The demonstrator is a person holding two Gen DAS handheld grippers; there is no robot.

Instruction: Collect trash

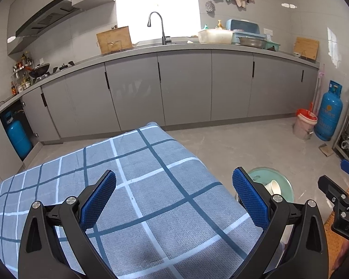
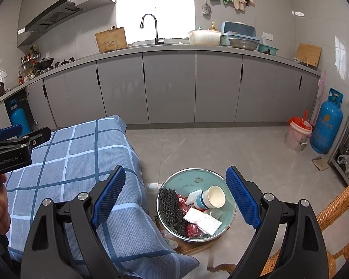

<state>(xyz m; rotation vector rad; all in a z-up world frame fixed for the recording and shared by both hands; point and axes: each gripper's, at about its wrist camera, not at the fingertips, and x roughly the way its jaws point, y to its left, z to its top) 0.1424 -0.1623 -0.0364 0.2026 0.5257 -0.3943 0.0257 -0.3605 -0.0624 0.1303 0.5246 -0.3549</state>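
We count one green bowl on the floor beside the checked tablecloth, with one paper cup, one white napkin and one black mesh piece inside. Our right gripper hangs above it, wide open, empty. Our left gripper too, over the cloth.

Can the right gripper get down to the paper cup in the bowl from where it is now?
Probably yes. The right gripper is open and empty, and the paper cup lies on top of the trash in the bowl, uncovered. The tablecloth stays to the left.
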